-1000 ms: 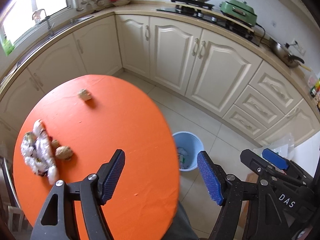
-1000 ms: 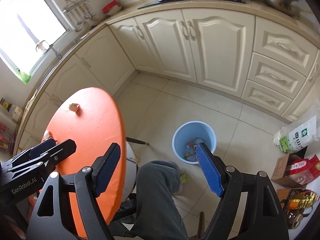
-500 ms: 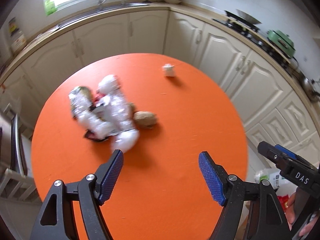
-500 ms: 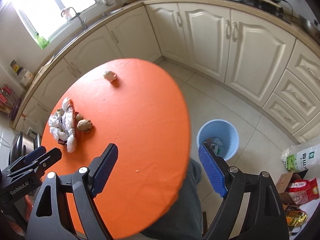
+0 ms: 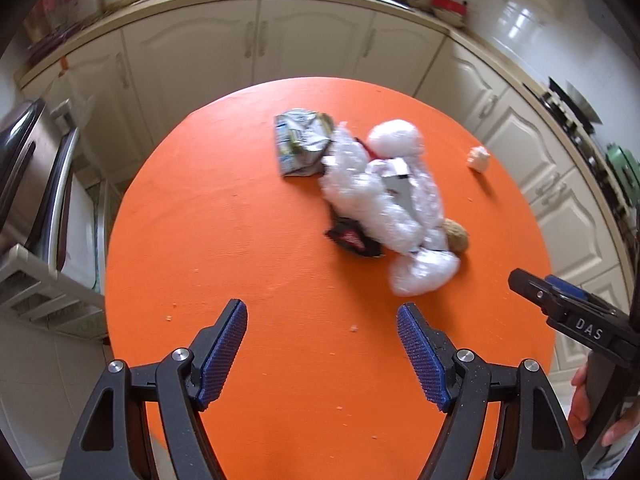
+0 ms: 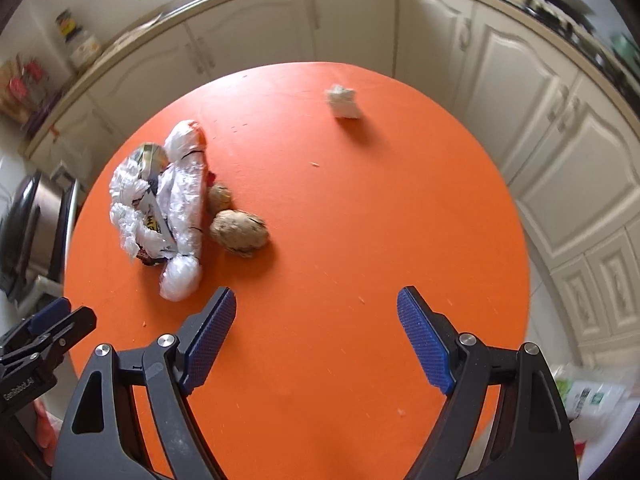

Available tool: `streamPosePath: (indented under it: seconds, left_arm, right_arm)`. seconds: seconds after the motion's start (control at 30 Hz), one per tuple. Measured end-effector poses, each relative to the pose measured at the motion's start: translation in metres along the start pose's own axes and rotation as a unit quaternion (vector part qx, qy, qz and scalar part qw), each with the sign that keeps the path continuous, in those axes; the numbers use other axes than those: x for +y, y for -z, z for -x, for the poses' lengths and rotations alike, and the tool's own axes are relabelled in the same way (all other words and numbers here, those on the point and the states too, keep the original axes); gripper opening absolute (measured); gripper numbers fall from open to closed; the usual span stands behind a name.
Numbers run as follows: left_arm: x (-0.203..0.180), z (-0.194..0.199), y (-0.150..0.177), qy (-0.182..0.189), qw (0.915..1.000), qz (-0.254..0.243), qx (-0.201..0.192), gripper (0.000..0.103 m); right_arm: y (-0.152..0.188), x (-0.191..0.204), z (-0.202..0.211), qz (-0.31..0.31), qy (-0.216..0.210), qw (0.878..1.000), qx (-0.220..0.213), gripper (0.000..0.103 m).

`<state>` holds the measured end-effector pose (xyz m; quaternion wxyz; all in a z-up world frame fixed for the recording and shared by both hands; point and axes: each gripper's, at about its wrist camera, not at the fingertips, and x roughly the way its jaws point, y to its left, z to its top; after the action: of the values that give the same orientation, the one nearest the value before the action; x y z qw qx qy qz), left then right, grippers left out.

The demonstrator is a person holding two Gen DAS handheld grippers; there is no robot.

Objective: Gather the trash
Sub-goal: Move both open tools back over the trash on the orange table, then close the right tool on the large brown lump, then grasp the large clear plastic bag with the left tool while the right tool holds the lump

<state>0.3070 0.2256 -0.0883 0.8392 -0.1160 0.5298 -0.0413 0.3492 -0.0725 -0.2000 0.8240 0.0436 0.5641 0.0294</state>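
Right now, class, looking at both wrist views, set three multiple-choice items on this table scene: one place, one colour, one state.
1. Where does the small white wad lie?
A. inside the plastic heap
B. alone, apart from the heap
C. on the floor
2. What colour is the table?
A. orange
B. green
C. white
3. How is the right tool?
A. shut on a walnut
B. shut, empty
C. open, empty

Key: B, bare table separates it from the crumpled plastic; A, the top is orange; C, nothing lies between its spread pads.
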Motion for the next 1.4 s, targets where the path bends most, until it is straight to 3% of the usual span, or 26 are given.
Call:
streamPosePath:
  seconds: [0.23, 0.4, 0.47, 0.57, 0.63, 0.73, 0.97, 1.2, 1.4]
  left_arm:
    - [0.019, -0.01, -0.012, 0.002, 0.9995, 0.03, 0.01, 0.073]
    - [0.017, -0.032, -0.022, 0.01, 0.9992, 0.029, 0.027, 0.073]
    - [0.016, -0.038, -0.022, 0.013, 0.9989, 0.031, 0.033, 0.073]
    - [0.015, -0.044, -0.024, 0.018, 0.9985, 0.031, 0.042, 0.073]
    - [0.013, -0.047, -0.024, 0.022, 0.9983, 0.028, 0.046, 0.073]
    - [0.008, -0.048, -0.025, 0.026, 0.9984, 0.023, 0.046, 0.073]
    - [-0.005, -0.041, -0.027, 0.026, 0.9988, 0.011, 0.039, 0.073]
    - [-0.045, -0.032, -0.039, 0.045, 0.9984, -0.017, 0.03, 0.073]
    - [-0.088, -0.039, -0.069, 0.073, 0.9963, -0.035, 0.03, 0.073]
  right_arm:
    - [-0.029, 0.038, -0.037, 0.067, 0.011, 0.998, 0.019, 0.084]
    - [-0.037, 0.045, -0.062, 0.087, 0.024, 0.995, 0.04, 0.079]
    - [-0.038, 0.042, -0.065, 0.084, 0.009, 0.995, 0.047, 0.077]
    - [-0.039, 0.044, -0.069, 0.089, -0.018, 0.994, 0.054, 0.06]
    - [-0.041, 0.048, -0.071, 0.095, -0.038, 0.993, 0.062, 0.039]
    - [-0.036, 0.053, -0.068, 0.109, -0.026, 0.992, 0.06, 0.039]
    - [-0.026, 0.033, -0.058, 0.071, -0.031, 0.995, 0.058, 0.038]
    - [-0.021, -0.006, -0.03, 0.031, -0.039, 0.998, 0.03, 0.038]
    - [-0.018, -0.039, -0.015, -0.003, -0.04, 0.999, 0.016, 0.039]
